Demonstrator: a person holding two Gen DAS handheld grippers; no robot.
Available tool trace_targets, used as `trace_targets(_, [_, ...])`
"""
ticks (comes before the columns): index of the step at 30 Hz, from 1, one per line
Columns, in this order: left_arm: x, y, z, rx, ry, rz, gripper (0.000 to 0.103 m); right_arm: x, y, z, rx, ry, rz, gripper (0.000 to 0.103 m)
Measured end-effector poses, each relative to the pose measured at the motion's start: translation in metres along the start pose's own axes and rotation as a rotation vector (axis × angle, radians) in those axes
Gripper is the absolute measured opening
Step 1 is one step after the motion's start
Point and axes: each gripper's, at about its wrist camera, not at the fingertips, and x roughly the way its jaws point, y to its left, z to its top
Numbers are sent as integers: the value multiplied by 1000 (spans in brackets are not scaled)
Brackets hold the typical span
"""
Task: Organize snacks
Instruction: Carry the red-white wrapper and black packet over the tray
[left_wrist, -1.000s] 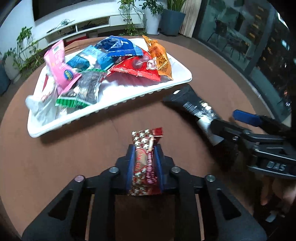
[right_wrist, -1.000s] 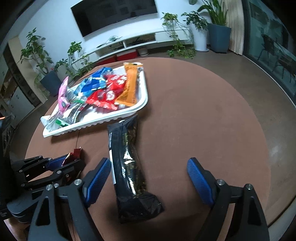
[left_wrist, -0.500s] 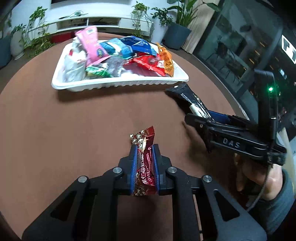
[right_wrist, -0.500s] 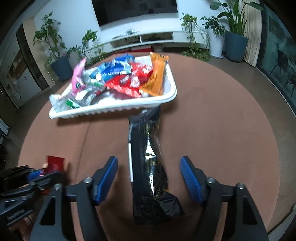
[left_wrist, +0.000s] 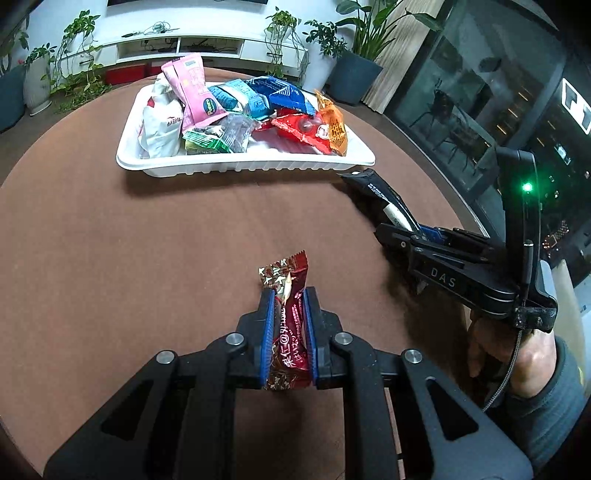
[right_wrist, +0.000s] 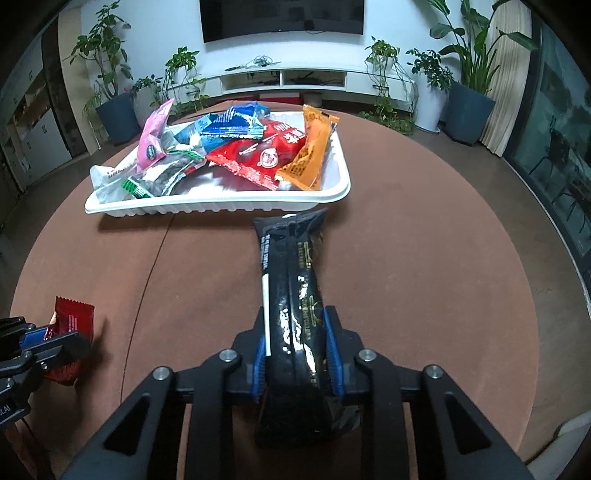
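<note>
Both grippers loaded, white tray ahead on desk.
Left gripper jaws clamp dark-red snack; right gripper jaws, wide a second ago, closing on black packet, its far end near the tray.

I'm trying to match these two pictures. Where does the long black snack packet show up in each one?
Left wrist view: the long black snack packet lies at the right, running from the white tray's corner into the right hand-held gripper.
Right wrist view: it fills the lower centre, between the closing blue pads.
Shared landmark: the white tray of snacks.
</note>
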Motion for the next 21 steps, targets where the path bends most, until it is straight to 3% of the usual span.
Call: trace_targets(21, [-18, 11, 7, -65, -52, -41, 13, -29, -20, 2, 168, -33, 150, 25])
